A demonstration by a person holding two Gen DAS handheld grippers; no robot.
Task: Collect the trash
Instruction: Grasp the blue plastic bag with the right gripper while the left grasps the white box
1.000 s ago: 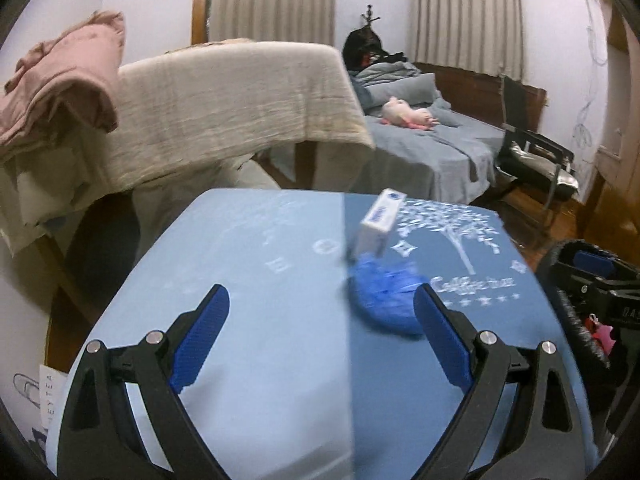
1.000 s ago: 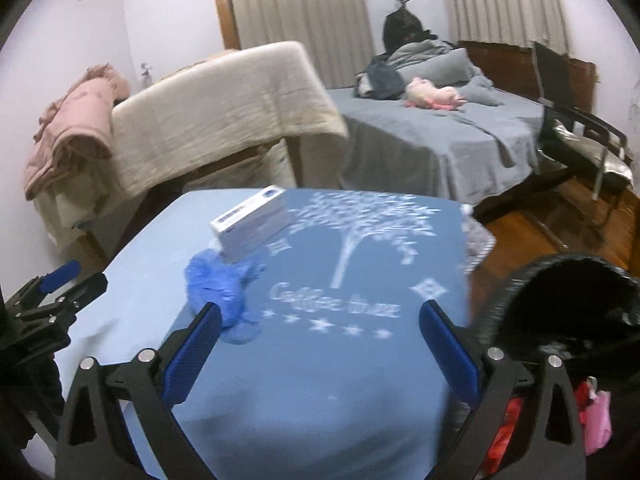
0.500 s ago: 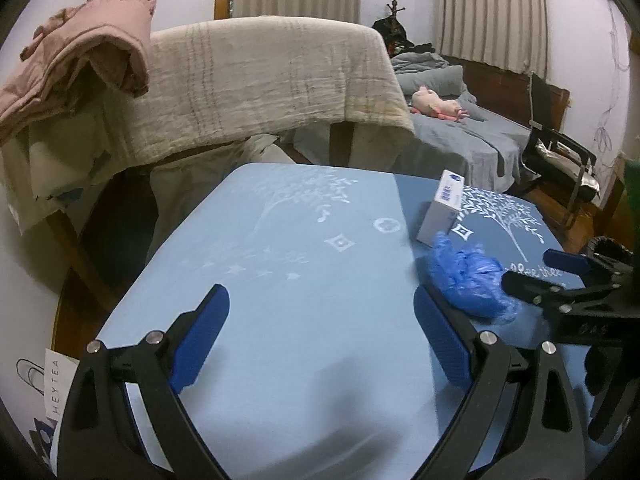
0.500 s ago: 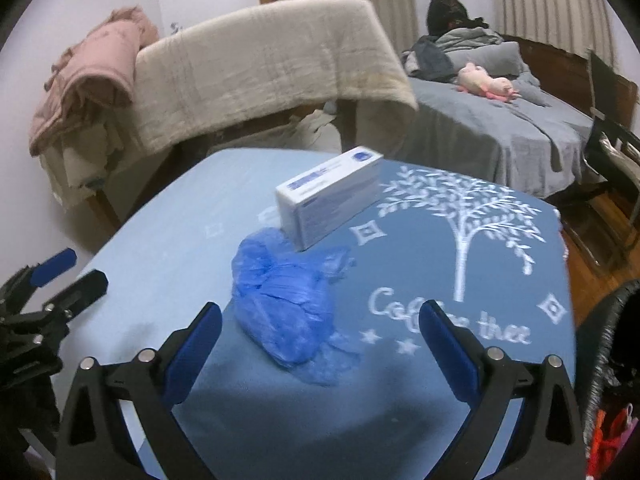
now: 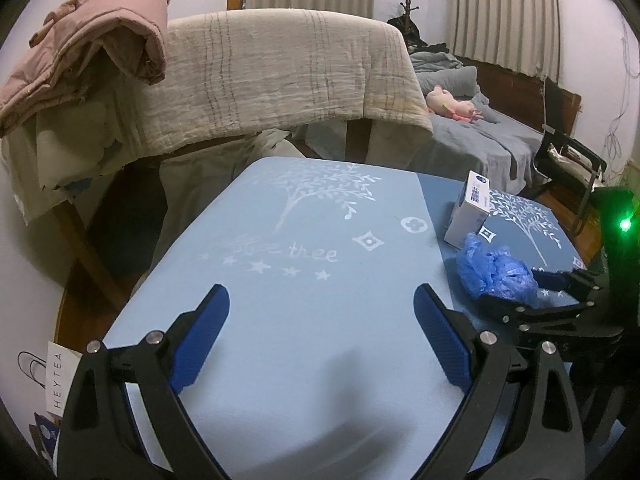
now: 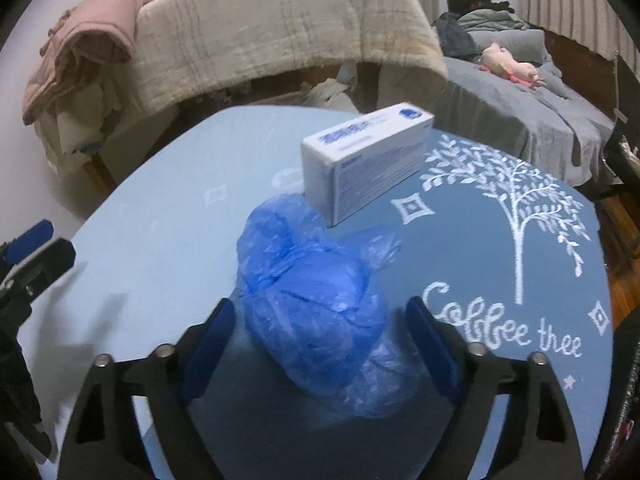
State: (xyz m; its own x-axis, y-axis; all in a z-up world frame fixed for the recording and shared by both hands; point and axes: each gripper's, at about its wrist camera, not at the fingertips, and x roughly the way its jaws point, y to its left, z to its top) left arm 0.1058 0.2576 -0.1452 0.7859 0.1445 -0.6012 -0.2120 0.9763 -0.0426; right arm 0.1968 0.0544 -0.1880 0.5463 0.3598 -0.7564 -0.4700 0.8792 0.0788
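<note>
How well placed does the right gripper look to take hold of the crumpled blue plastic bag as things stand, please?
Probably well placed: the right gripper already straddles the blue plastic bag, its jaws have just been closing around it, though not yet pressing. The white box stands just behind, clear of them.

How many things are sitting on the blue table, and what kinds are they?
Crumpled blue plastic wad: 1
White box: 1
Total: 2
</note>
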